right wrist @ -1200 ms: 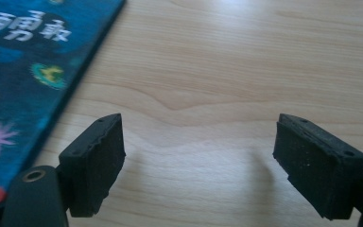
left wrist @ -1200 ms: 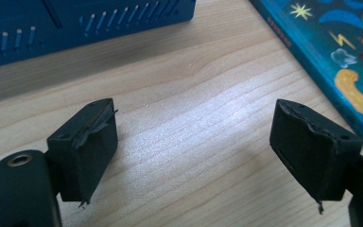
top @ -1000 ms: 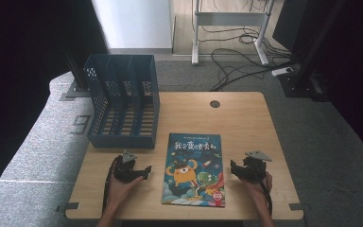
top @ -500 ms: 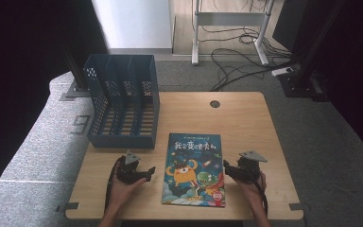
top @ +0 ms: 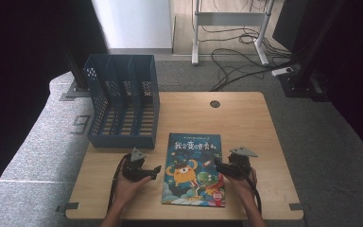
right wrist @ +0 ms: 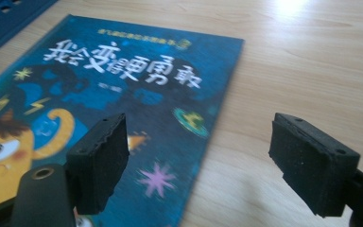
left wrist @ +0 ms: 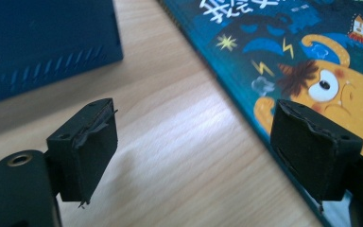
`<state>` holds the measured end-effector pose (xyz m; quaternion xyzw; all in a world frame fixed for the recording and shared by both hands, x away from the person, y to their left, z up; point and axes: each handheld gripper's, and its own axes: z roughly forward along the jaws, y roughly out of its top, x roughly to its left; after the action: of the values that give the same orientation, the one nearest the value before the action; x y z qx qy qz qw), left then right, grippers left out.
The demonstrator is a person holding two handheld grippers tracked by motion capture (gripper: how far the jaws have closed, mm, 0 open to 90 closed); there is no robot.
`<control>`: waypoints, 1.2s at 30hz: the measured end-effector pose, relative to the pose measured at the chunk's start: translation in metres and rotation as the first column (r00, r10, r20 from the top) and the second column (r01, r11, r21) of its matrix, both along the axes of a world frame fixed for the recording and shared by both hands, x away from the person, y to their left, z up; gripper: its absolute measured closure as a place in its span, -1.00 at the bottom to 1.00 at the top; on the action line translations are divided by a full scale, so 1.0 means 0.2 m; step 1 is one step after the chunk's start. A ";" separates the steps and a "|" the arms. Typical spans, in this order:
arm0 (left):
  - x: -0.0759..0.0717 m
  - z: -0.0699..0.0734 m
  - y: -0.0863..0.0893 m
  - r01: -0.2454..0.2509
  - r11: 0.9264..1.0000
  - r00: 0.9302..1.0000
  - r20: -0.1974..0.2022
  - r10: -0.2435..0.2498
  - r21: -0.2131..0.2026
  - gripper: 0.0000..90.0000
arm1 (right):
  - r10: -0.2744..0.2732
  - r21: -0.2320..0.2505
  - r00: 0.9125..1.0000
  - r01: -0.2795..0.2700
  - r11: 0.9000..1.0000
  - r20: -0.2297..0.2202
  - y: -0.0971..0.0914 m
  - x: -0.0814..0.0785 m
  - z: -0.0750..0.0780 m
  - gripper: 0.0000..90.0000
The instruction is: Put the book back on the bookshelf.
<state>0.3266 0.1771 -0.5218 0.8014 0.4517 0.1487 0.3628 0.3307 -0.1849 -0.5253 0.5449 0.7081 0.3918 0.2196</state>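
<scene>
With the book [top: 194,170] lying flat on the surface [top: 246,118] near the rack [top: 123,101], both grippers flank its edges, left [top: 157,171] and right [top: 217,166] fingers wide open and empty, likely to lift it

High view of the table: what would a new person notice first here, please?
First comes the bright blue picture book with an orange cartoon monster, lying flat near the front edge of the light wooden table. Behind it to the left stands a dark blue plastic file rack with slotted compartments. The left gripper and right gripper flank the book, both with open jaws and holding nothing.
</scene>
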 end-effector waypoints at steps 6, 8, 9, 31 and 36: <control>0.03 0.02 -0.09 0.028 1.000 1.000 0.002 -0.028 0.013 -0.64 | 0.020 0.013 1.000 -0.020 1.000 -0.007 0.07 0.04 0.00 -0.56; 0.02 0.00 -0.10 0.030 1.000 1.000 -0.004 -0.030 -0.001 -0.64 | 0.024 0.011 1.000 -0.024 1.000 -0.012 0.08 0.04 -0.01 -0.56; 0.01 -0.01 -0.11 0.037 0.999 0.999 -0.018 -0.037 -0.005 -0.63 | 0.026 0.008 0.999 -0.026 1.000 -0.018 0.08 0.04 -0.02 -0.57; -0.06 -0.08 -0.22 0.086 0.996 0.996 -0.028 -0.085 0.037 -0.63 | 0.045 0.004 0.995 -0.045 0.999 -0.085 0.11 0.05 -0.12 -0.62; -0.07 -0.10 -0.25 0.105 0.994 0.994 -0.034 -0.104 0.041 -0.63 | 0.047 0.015 0.995 -0.046 0.999 -0.086 0.12 0.05 -0.13 -0.61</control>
<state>0.3126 0.1266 -0.5411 0.8338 0.4116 0.1267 0.3456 0.3403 -0.1615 -0.5506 0.5461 0.7268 0.3776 0.1761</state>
